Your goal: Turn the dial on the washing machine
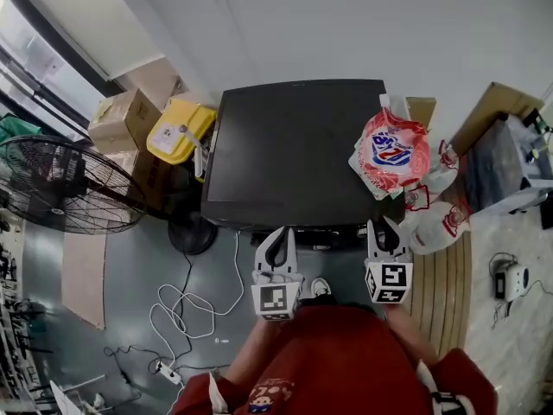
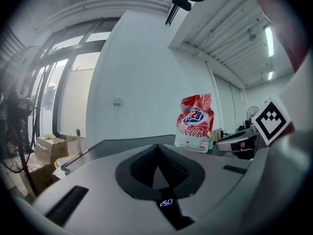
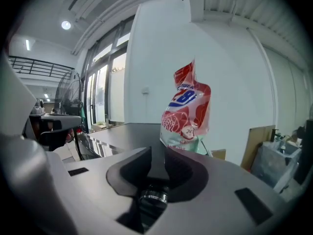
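Note:
The black-topped washing machine (image 1: 294,145) stands in front of me. In the right gripper view its round silver-rimmed dial (image 3: 153,198) sits low between the jaws of my right gripper (image 3: 155,155). The jaws stand a little apart and the pads do not press on the dial. In the head view the right gripper (image 1: 384,229) is at the machine's front edge and hides the dial. My left gripper (image 1: 278,234) hovers at the same edge, to the left. Its jaws (image 2: 157,151) meet at the tips with nothing held, above a lit display (image 2: 166,202).
A red-and-white detergent bag (image 1: 390,152) stands on the machine's right rear corner. White jugs (image 1: 436,214) sit to the right. To the left are a floor fan (image 1: 60,184), a yellow container (image 1: 180,130) and cardboard boxes (image 1: 125,115). Cables (image 1: 181,309) lie on the floor.

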